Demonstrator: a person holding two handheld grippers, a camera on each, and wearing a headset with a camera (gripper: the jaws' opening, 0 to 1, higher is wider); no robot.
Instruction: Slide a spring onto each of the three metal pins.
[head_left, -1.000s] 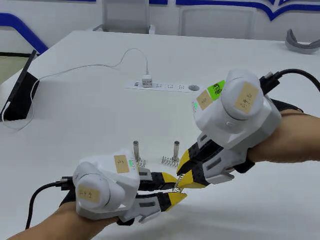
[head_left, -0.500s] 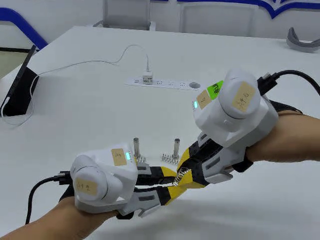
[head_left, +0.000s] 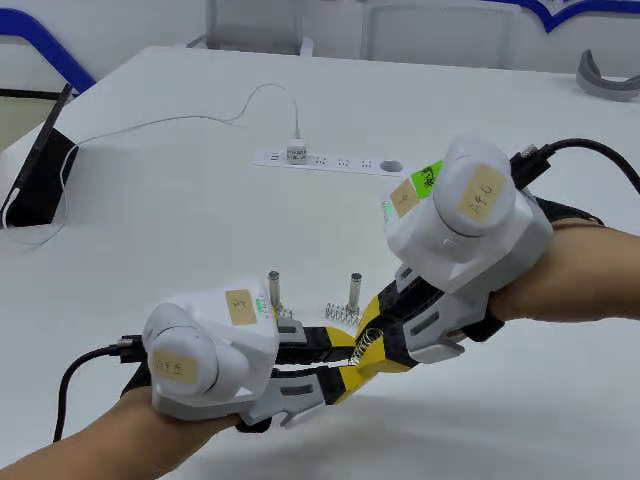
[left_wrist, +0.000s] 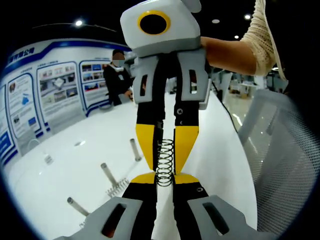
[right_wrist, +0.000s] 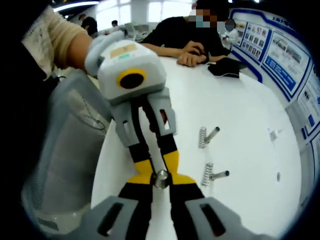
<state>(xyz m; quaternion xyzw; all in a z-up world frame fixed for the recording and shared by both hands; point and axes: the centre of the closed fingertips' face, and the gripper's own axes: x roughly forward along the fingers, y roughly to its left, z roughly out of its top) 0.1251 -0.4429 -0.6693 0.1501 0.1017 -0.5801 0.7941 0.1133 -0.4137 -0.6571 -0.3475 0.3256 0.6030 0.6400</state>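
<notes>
Spring (left_wrist: 165, 162): thin steel wire coil, open turns, glossy. It was held in the air over the table's (head_left: 200, 200) near edge, short of the pins. Left gripper (left_wrist: 165, 180) was closed on 1 end. Right gripper (right_wrist: 160, 181), facing it tip to tip, was pinched on the other end, yellow pads flat against the coil.

3 pins (left_wrist: 107, 175): slim smooth metal rods, upright, in a row toward the table's middle, all bare. 2 loose springs (right_wrist: 207, 174) lay at the feet of 2 pins, not threaded on.

Risks, as judged:
- A double grip on so soft a coil could squash or kink it.
- An uneven release could let it jump free and roll on the slick white top.
- The bore looked barely wider than a pin, so a tilted approach could snag a turn on the pin tip.
- Low jaws could knock a pin or scatter the loose springs.
</notes>
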